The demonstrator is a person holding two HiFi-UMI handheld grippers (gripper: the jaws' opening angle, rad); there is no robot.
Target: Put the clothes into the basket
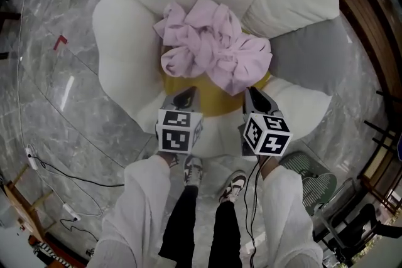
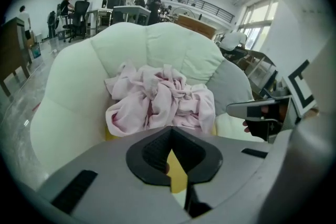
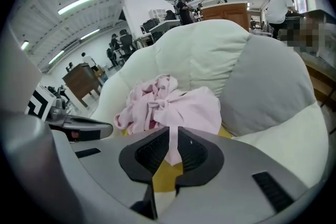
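A crumpled heap of pink clothes (image 1: 213, 47) (image 2: 157, 99) (image 3: 173, 105) lies on the yellow seat (image 1: 210, 99) of a white petal-shaped armchair (image 1: 125, 28). My left gripper (image 1: 186, 95) (image 2: 170, 131) hovers over the seat's front edge, just short of the heap, shut and empty. My right gripper (image 1: 252, 94) (image 3: 173, 131) is at the heap's near right edge, jaws closed together with nothing held. Each gripper shows in the other's view: the right gripper (image 2: 257, 110) and the left gripper (image 3: 79, 126). A pale green perforated basket (image 1: 312, 177) stands on the floor by the person's right leg, partly hidden by the sleeve.
A grey cushion (image 1: 311, 59) leans at the chair's right side. The person's shoes (image 1: 213, 179) stand just before the chair. Cables (image 1: 63, 176) trail over the marble floor at left. A black office chair (image 1: 358, 229) and wooden furniture (image 1: 370, 3) stand at right.
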